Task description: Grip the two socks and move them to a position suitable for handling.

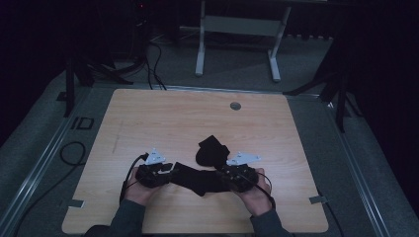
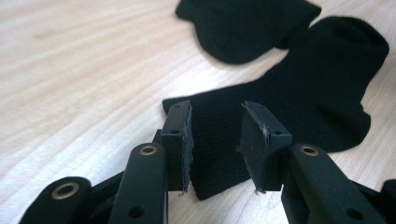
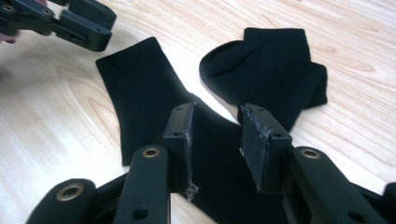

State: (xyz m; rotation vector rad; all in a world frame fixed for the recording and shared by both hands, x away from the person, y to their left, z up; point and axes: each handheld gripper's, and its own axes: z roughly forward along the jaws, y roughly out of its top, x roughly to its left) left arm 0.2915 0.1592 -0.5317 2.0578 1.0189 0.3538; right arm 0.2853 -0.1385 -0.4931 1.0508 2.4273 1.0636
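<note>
- On the near half of the table [image 1: 148, 118] — pale wood-grain laminate w/ rounded corners and a small round grey cap [image 1: 235, 105] near its far edge — lie two black socks.
- Flat sock [image 1: 197, 178]: fine ribbed knit, laid out in a shallow bend between the two grippers; cuff end toward the left gripper, foot end toward the right one. In the left gripper view its straight cuff edge [image 2: 219, 140] sits in the gap between the pads.
- Bunched sock [image 1: 211, 150]: same ribbed black knit, folded over on itself into a rounded lump, just beyond the flat one; whether they touch is hard to tell.
- Left gripper [image 1: 174, 170]: jaws apart by a moderate gap, low over the cuff, gripping nothing. Pads [image 2: 180, 140] are flat black blocks w/ frayed, fuzzy edges.
- Right gripper [image 1: 220, 174]: jaws likewise part open, low over the sock's foot end [image 3: 219, 186], not closed on it; same worn pads [image 3: 261, 147].
- Each gripper has a grey three-cornered plate on top and a black cable trailing back.
- Hands [image 1: 141, 190] wrap the gripper bodies from below, forearms in dark sleeves — cut off by the bottom edge of the high view.
- Room beyond the table is dim; a white table frame [image 1: 237, 29] and floor cables are barely readable.
</note>
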